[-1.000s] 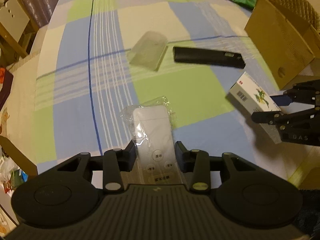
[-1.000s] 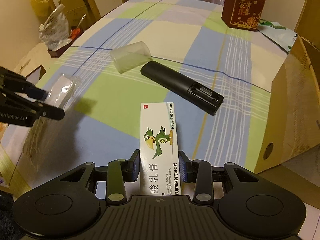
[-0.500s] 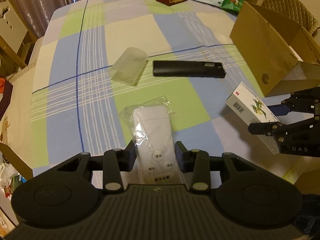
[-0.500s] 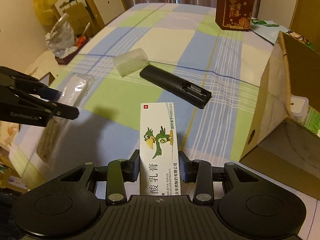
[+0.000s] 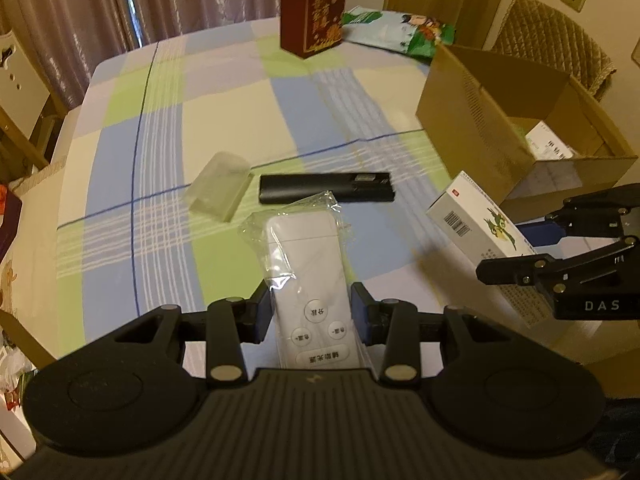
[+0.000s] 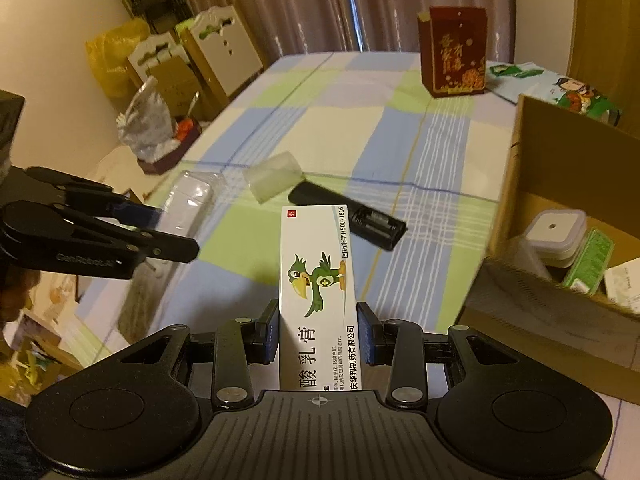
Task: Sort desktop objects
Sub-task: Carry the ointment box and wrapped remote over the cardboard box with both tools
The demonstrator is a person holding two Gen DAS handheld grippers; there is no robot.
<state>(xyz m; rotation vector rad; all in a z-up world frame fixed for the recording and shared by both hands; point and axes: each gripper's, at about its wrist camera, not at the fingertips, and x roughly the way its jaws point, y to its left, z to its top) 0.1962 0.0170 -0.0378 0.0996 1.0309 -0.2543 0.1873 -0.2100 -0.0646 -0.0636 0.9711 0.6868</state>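
Note:
My left gripper (image 5: 312, 312) is shut on a white remote in a clear plastic bag (image 5: 308, 268) and holds it above the checked tablecloth. My right gripper (image 6: 318, 332) is shut on a white medicine box with a green bird (image 6: 318, 280), also held above the table; it shows at the right in the left wrist view (image 5: 476, 220). A black remote (image 5: 324, 187) with its battery bay open and a clear plastic cover (image 5: 218, 192) lie mid-table. An open cardboard box (image 6: 516, 184) stands at the right.
The cardboard box (image 5: 468, 128) holds a white lidded container (image 6: 554, 234), a green pack (image 6: 588, 262) and papers. A dark red carton (image 5: 310, 14) and a printed green bag (image 5: 396, 34) lie at the far end. Chairs and bags stand left of the table.
Both grippers have risen and tilted up with their objects, so the far end of the table and the inside of the cardboard box have come into view. Neither grip has changed.

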